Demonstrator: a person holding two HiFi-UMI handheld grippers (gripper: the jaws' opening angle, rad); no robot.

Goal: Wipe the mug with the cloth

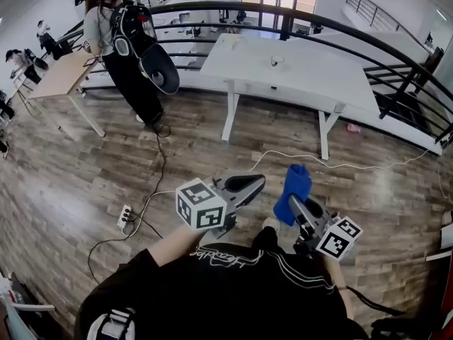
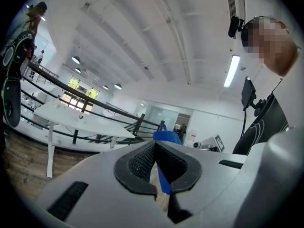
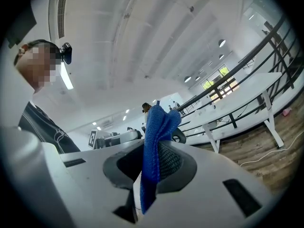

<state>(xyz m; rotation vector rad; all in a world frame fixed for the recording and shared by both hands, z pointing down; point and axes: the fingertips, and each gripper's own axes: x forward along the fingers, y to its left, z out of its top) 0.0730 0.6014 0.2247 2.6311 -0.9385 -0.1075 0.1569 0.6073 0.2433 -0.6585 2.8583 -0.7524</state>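
Observation:
My right gripper is shut on a blue cloth, which sticks up past its tips over the wooden floor. In the right gripper view the cloth stands pinched between the dark pads of that gripper. My left gripper is held level just left of the cloth, jaws shut with nothing in them. The left gripper view shows its pads pressed together and the cloth just beyond them. A small mug-like object sits on the far white table, well away from both grippers.
A person with a backpack stands at the back left beside a wooden table. A black railing curves behind the white table. A power strip and cables lie on the floor.

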